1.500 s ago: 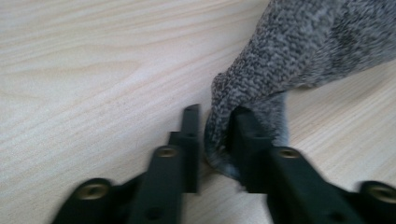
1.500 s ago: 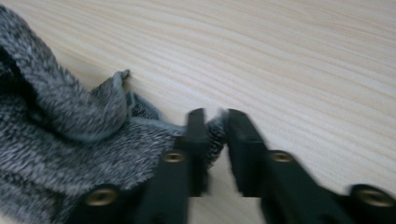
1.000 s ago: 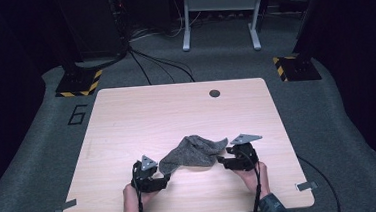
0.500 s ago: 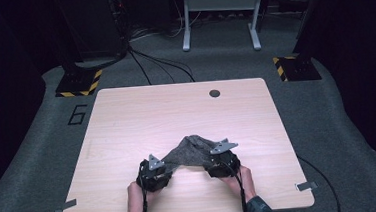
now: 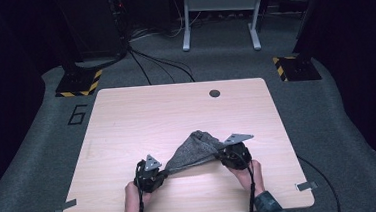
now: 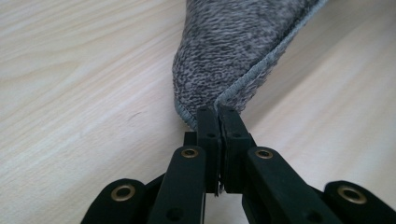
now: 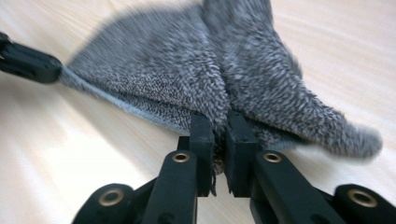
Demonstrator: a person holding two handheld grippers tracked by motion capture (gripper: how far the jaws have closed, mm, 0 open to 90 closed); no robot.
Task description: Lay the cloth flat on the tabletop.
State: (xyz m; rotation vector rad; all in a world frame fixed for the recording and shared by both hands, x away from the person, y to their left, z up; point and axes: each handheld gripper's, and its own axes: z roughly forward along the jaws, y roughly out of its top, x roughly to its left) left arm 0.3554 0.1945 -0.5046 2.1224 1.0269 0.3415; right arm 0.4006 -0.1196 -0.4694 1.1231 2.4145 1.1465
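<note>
So the grey fuzzy terry cloth [image 5: 194, 150] sits near the front of the pale wooden table [image 5: 142, 119], stretched sideways between both tools. Left gripper [image 6: 217, 114] is clamped on its hemmed corner, and the right gripper [image 7: 218, 122], jaws just closed, pinches the opposite end. The cloth's bulk lies away from the person, so it looks ready to lift.

The surface [image 5: 127, 125] is pale wood grain with rounded corners. A small dark round hole [image 5: 214, 93] sits near its far edge, right of the middle. Grey carpet [image 5: 39, 151] lies all around it, marked with a dark number 6 [image 5: 78, 114] off the far left corner. Two black bases edged in yellow and black stripes [image 5: 78, 83] [image 5: 296, 67] stand beyond the far corners. Black cables [image 5: 153, 63] trail across the carpet toward a grey metal frame [image 5: 220, 18] at the back. Small strips of tape [image 5: 64, 211] [image 5: 307, 185] lie by the near corners.
</note>
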